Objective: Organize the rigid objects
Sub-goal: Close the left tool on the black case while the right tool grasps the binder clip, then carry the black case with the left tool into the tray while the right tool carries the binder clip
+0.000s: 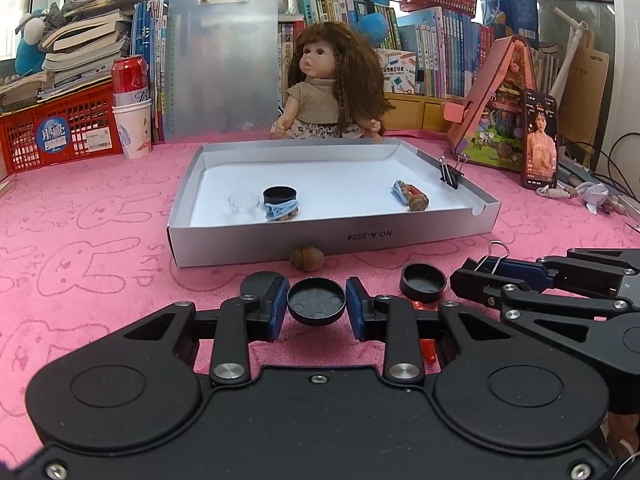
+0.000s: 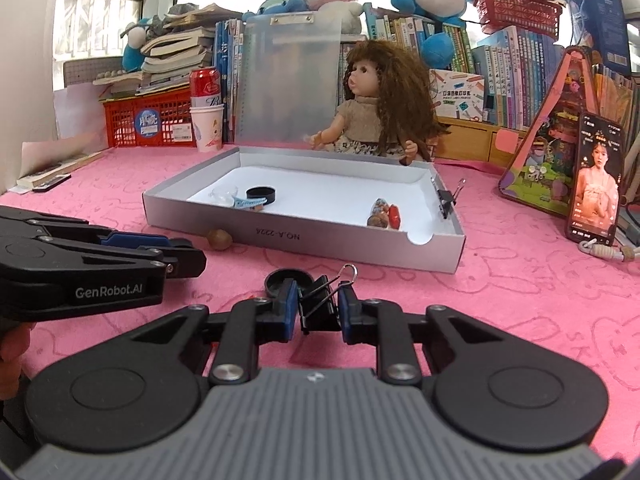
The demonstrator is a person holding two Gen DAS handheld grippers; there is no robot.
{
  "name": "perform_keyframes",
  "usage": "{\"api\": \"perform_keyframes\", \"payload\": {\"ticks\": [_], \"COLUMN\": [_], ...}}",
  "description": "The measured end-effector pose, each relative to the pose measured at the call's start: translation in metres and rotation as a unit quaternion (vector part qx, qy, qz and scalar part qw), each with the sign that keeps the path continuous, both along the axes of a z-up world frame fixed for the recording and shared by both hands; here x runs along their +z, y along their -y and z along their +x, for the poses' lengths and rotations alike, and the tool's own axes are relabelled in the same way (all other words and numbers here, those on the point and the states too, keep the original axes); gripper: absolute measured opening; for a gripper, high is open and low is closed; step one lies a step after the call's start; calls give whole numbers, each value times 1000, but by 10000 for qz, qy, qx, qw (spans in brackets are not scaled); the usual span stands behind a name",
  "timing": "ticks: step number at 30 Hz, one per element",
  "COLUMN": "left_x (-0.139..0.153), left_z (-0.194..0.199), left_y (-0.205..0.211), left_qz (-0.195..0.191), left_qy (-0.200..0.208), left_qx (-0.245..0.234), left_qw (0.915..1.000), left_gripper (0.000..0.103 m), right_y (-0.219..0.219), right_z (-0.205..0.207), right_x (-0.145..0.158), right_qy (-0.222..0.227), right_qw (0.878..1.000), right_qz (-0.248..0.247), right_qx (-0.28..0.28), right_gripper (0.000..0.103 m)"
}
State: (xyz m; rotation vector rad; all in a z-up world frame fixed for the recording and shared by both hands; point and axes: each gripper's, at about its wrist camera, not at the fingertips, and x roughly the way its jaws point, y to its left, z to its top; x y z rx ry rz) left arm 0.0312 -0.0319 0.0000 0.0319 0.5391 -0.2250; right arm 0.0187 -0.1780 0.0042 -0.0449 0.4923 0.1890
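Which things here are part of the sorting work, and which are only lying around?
Part of the job: black cap in the left gripper; binder clip in the right gripper; second cap; acorn; grey box.

Lying about: doll; phone; can; red basket.

Both views are brightly and evenly lit by daylight from the windows (image 2: 100, 24) behind the bookshelf, which are blown out to near white. Shadows on the pink desk (image 1: 100, 280) are soft and short, and the white floor of the tray (image 1: 320, 188) glares mildly. Fisheye distortion bends straight lines towards the edges, the corners vignette to black, and focus is sharp throughout.
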Motion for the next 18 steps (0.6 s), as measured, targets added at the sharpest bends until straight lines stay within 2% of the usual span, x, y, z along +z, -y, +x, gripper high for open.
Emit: {"api": "perform_keyframes", "payload": {"ticks": [18], "left_x": [20], "left_z": [11], "left_y": [-5], "left_qz": [-97], "left_qy": [136], "left_qx": [89], "left_qw": [9998], "left_gripper": [30], "right_y": [10], "right_z": [7], "right_x": [16], "right_qy": [154], "right_qw": [9995], "right_qz": [73], "right_qx": [-252], "right_gripper": [25]}}
